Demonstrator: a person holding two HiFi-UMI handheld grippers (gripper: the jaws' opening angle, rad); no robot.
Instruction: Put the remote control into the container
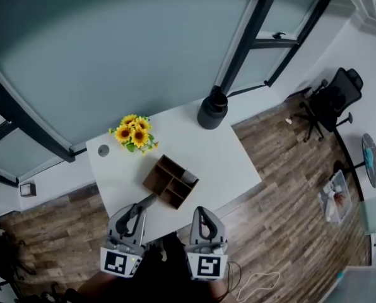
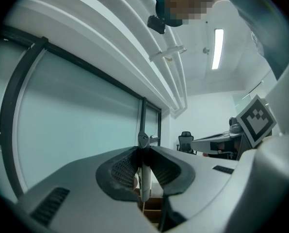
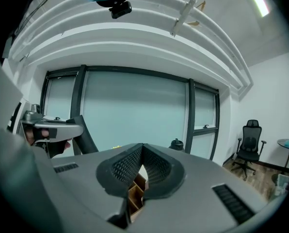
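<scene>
Head view, looking steeply down: a white table [image 1: 226, 150] stands against a glass wall. On it sit a bunch of sunflowers [image 1: 134, 133], a dark pot [image 1: 212, 109] at the far corner, and a brown wooden container [image 1: 170, 180] divided into open compartments. The left gripper [image 1: 137, 211] and right gripper [image 1: 200, 213] are side by side at the table's near edge. A slim grey remote control [image 1: 147, 202] sticks out of the left gripper's jaws. It points toward the container and its far end comes close to the container's near corner. An office chair [image 1: 330, 100] stands on the wood floor to the right.

Left gripper view: the left gripper's jaws are clenched on the remote control [image 2: 144, 181]. It is seen edge-on as a thin, pale grey strip standing upright between the ribbed black pads, with a small dark tip poking out past the jaw ends. Below the jaws, a bit of the container's brown wood [image 2: 151, 205] shows. The right gripper's marker cube [image 2: 256, 120] is at the right.

Right gripper view: the right gripper's jaws meet at their tips with nothing between them. Through the gap below them the container's dividers [image 3: 136, 191] show. The left gripper [image 3: 50, 126] is at the left edge.
</scene>
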